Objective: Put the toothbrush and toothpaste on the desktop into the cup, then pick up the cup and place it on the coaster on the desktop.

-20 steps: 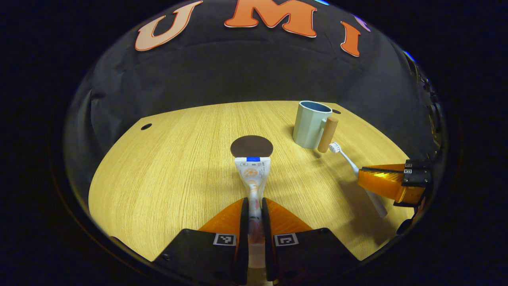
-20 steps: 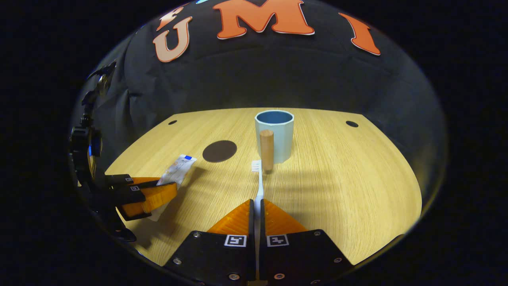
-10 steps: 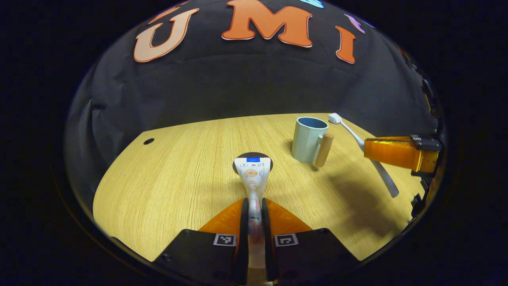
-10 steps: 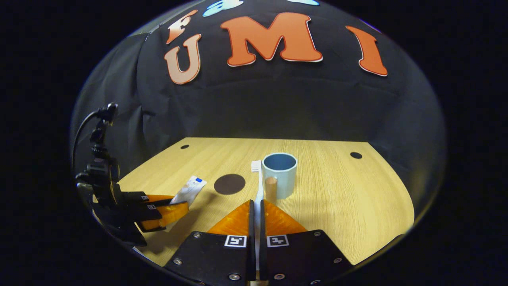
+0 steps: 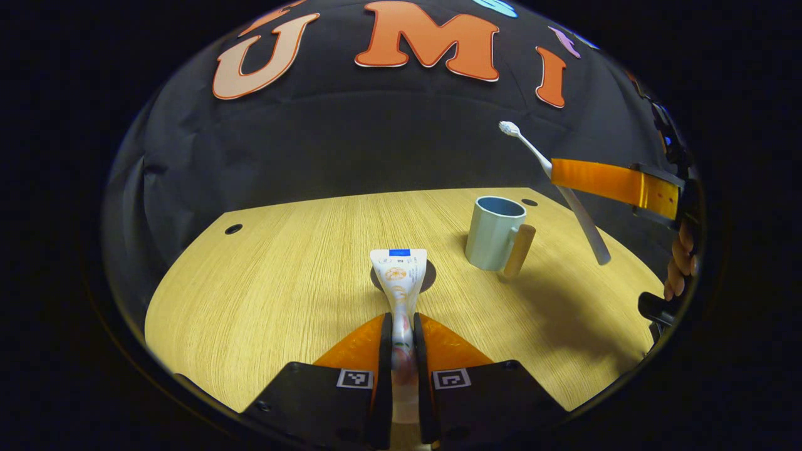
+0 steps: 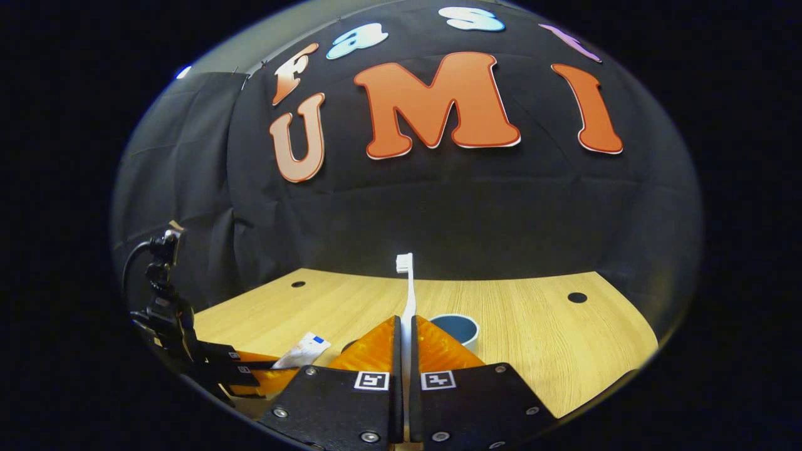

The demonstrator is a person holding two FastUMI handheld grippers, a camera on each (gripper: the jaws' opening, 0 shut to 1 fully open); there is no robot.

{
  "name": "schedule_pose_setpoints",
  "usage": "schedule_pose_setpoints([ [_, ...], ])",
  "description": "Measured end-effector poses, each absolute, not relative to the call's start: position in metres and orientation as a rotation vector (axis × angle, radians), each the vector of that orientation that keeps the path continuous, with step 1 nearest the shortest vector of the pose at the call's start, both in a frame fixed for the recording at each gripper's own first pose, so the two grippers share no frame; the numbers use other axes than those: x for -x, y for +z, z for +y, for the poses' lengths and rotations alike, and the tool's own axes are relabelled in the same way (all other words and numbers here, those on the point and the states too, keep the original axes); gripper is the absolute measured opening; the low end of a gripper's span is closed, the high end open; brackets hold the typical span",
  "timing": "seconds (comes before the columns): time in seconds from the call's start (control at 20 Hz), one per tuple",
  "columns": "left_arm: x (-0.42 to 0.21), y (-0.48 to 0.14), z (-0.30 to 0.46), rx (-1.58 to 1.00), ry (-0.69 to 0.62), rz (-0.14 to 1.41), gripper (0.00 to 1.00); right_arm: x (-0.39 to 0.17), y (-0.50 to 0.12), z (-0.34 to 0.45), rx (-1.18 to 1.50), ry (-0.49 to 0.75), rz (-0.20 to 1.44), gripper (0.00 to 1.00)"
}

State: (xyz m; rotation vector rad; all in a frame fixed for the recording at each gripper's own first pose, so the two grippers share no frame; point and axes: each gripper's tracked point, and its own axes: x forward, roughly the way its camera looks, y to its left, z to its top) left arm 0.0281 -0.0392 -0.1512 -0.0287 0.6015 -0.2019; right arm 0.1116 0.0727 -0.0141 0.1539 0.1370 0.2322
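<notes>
My left gripper (image 5: 402, 326) is shut on the white toothpaste tube (image 5: 399, 275), whose flat end hangs over the dark round coaster (image 5: 427, 279) on the wooden desktop (image 5: 282, 275). The pale green cup (image 5: 494, 232) with a wooden handle stands right of the coaster. My right gripper (image 6: 405, 326) is shut on the white toothbrush (image 6: 407, 294), brush head up, high above the desk. The cup's rim (image 6: 457, 327) peeks out just past the right gripper's fingers. In the left gripper view, the right gripper (image 5: 611, 183) holds the toothbrush (image 5: 542, 161) tilted, above and right of the cup.
Small round holes sit in the desktop near the back corners (image 5: 233, 229) (image 6: 576, 297). A hand (image 5: 680, 263) holds the right gripper at the far right. The left gripper (image 6: 250, 369), with the tube (image 6: 304, 349), sits low on the left in the right gripper view.
My right gripper has lifted the toothbrush off the desk and well above the cup, tilting the brush head upward. My left gripper has barely moved, still holding the toothpaste near the coaster.
</notes>
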Motion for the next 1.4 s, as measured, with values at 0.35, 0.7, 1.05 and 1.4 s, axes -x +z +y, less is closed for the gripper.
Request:
schedule_pose_setpoints([
  [0.35, -0.031, -0.141, -0.037, 0.029, -0.230, 0.536, 0.20, -0.167, -0.013, 0.059, -0.199, 0.229, 0.032, 0.04],
  [0.7, 0.001, -0.118, -0.029, 0.030, -0.239, 0.499, 0.20, -0.204, -0.015, 0.049, -0.298, 0.246, -0.079, 0.04],
  [1.05, 0.011, -0.109, -0.029, 0.043, -0.231, 0.466, 0.20, -0.220, -0.011, 0.044, -0.257, 0.235, -0.171, 0.04],
  [1.4, 0.017, -0.058, -0.023, 0.036, -0.213, 0.379, 0.20, -0.219, -0.033, 0.050, -0.233, 0.232, -0.124, 0.04],
])
